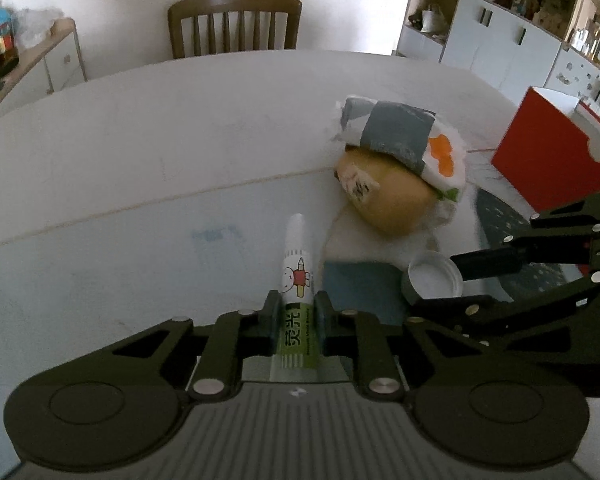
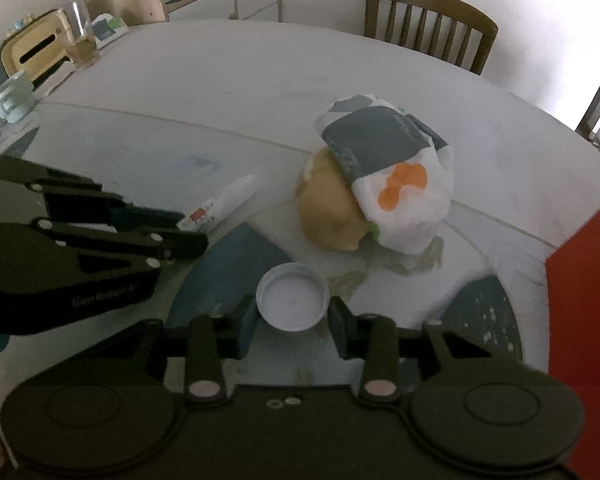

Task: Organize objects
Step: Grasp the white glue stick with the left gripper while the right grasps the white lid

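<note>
Two small things are in hand or nearly so, and nothing yet looks sorted, so I judge the task barely begun. Largest is the round bench (image 2: 260,80), pale, with a patterned mat under the near items. A red box (image 1: 548,148) stands at its right edge, perhaps the place for the items, though I cannot tell. Near the middle lies a brown bun (image 2: 332,212), half covered by a crumpled wrapper (image 2: 392,176); it sits just beyond both grippers and would block a straight push forward. The left gripper (image 1: 298,320) has its jaws narrow, pressed on a glue stick (image 1: 296,276) that points away along the bench. The right gripper (image 2: 292,320) has its jaws either side of a white cap (image 2: 293,298), open side up; the pads look close but I cannot see them pressing. Left to do: lift both, move them, then deal with bun and wrapper. A chair (image 1: 236,24) stands beyond.
</note>
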Tool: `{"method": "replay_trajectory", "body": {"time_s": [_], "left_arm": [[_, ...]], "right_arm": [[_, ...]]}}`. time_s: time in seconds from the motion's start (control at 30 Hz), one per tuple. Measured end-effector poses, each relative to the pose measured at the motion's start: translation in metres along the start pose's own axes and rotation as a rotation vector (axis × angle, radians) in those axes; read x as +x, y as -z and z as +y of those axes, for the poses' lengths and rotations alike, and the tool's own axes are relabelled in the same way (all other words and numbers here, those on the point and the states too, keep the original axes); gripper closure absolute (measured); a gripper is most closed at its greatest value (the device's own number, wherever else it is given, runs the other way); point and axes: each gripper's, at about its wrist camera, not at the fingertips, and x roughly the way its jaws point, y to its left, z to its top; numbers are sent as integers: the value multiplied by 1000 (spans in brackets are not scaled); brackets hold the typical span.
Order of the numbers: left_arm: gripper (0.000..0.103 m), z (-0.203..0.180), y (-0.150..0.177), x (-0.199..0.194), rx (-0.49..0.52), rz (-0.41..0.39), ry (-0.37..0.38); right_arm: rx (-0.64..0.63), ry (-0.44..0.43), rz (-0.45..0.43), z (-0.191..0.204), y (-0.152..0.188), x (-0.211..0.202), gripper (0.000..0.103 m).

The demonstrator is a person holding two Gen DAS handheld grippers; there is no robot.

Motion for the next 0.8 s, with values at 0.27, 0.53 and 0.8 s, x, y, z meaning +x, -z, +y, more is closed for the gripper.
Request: {"method": "replay_trajectory", "body": {"time_s": [0.27, 0.53, 0.8], "left_arm": [[87, -17, 21, -20, -64, 25, 77], [87, -50, 23, -48, -74, 4, 141], [87, -92, 12, -75, -47, -53, 182]], "right_arm": [[60, -2, -4, -7, 23, -31, 66], [105, 11, -29, -22, 44, -72, 66], [148, 27, -95, -51, 62, -117, 66]]}}
